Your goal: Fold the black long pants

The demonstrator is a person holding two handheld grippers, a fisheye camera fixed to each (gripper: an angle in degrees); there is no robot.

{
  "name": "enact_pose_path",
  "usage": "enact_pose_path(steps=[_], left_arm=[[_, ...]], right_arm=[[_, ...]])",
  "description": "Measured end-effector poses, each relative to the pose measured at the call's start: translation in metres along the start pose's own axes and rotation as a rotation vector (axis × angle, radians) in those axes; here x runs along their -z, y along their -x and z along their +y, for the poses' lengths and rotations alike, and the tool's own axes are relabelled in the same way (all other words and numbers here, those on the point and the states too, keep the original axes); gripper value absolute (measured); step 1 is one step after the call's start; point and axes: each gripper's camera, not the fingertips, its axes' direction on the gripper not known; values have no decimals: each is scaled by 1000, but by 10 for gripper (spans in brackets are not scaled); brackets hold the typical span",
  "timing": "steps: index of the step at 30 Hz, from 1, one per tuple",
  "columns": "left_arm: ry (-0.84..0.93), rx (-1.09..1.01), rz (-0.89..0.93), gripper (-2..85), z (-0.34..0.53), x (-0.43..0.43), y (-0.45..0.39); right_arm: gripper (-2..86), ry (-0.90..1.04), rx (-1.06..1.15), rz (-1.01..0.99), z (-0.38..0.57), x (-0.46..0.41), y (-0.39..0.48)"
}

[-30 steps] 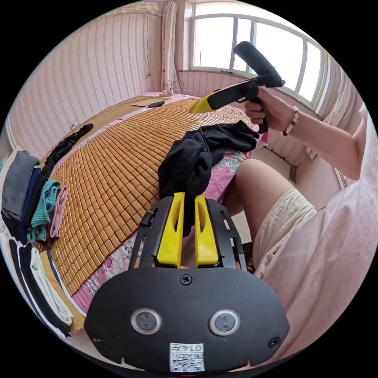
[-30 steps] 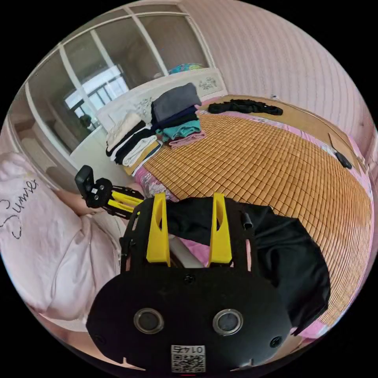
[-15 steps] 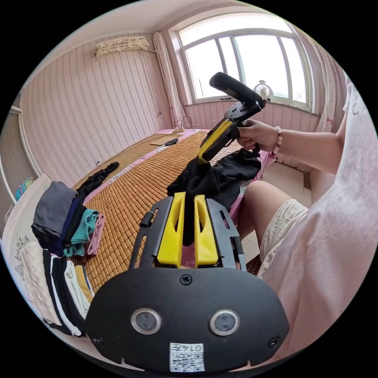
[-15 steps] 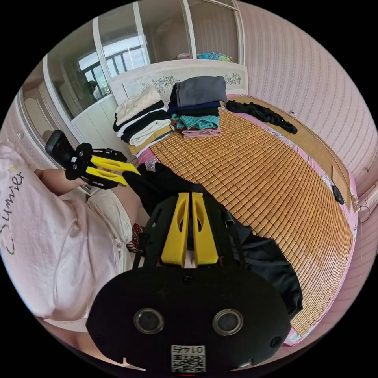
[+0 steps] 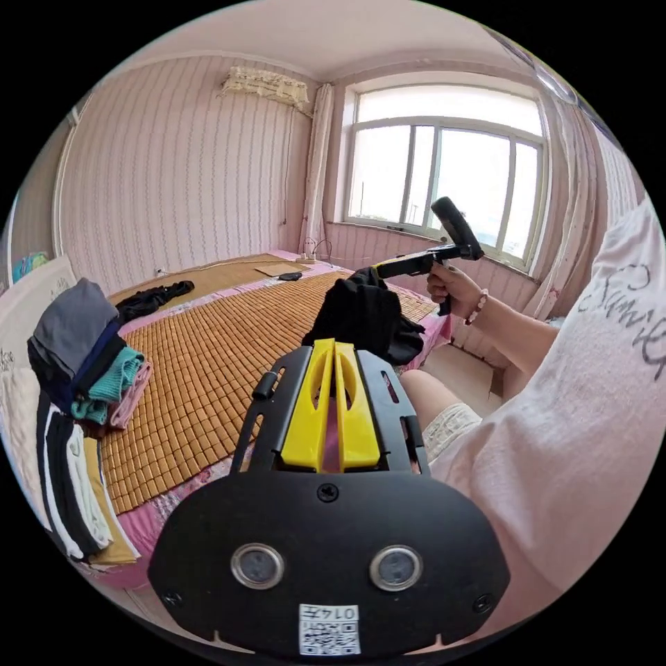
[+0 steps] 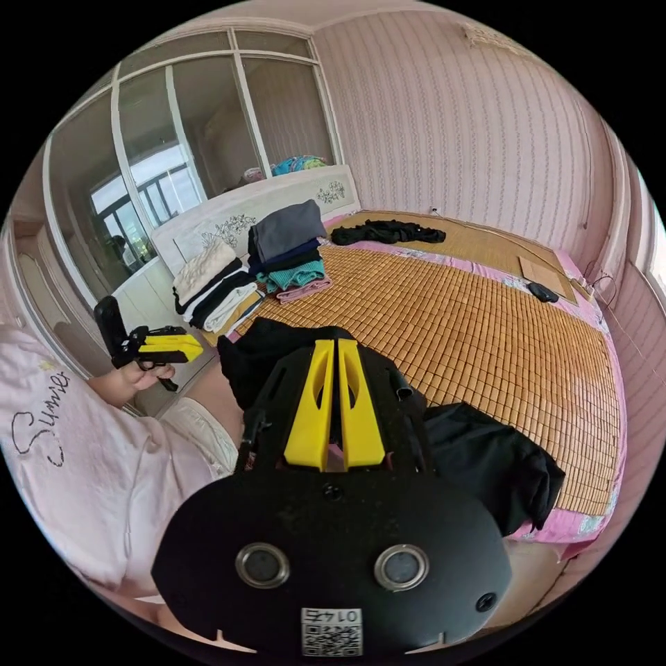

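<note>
The black long pants hang bunched up over the near edge of the bed. My right gripper is shut on them, with cloth falling to either side of it. In the left gripper view the right gripper is held by a hand and its jaws go into the top of the bundle. My left gripper has its yellow jaws pressed together, with no cloth visible between them. In the right gripper view the left gripper is held a little apart from the edge of the pants.
A bamboo mat covers the bed. Two piles of folded clothes stand by the headboard. Another black garment lies at the far side, with a small dark object nearby. The person's leg is beside the bed edge.
The right gripper shut on the pants and lifted them into a bundle. The left jaws closed fully and the cloth no longer shows between them. Both hands rose.
</note>
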Motion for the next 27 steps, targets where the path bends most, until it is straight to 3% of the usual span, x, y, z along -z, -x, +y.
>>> enact_pose_path(steps=[3, 6, 8, 11, 13, 16, 20, 27], left_arm=[[-75, 88, 27, 32, 12, -7, 0], [-53, 172, 232, 130, 9, -28, -12], [-57, 148, 303, 136, 4, -32, -26], [-62, -44, 160, 115, -2, -30, -55], [29, -136, 40, 42, 2, -46, -67], [85, -103, 41, 0, 12, -60, -62], [28, -67, 53, -8, 21, -43, -55], [6, -141, -27, -10, 29, -21, -56]], right_arm=[[2, -31, -1, -13, -1, 4, 1], [2, -10, -3, 12, -4, -6, 5], [1, 11, -15, 26, -6, -16, 6], [1, 25, -28, 14, -9, -31, 5], [1, 22, -25, -7, -10, -37, 3], [0, 42, -18, -19, -13, -43, -5], [-5, 58, -31, -3, -13, -40, -28], [-6, 66, -73, -187, -10, -45, -73]])
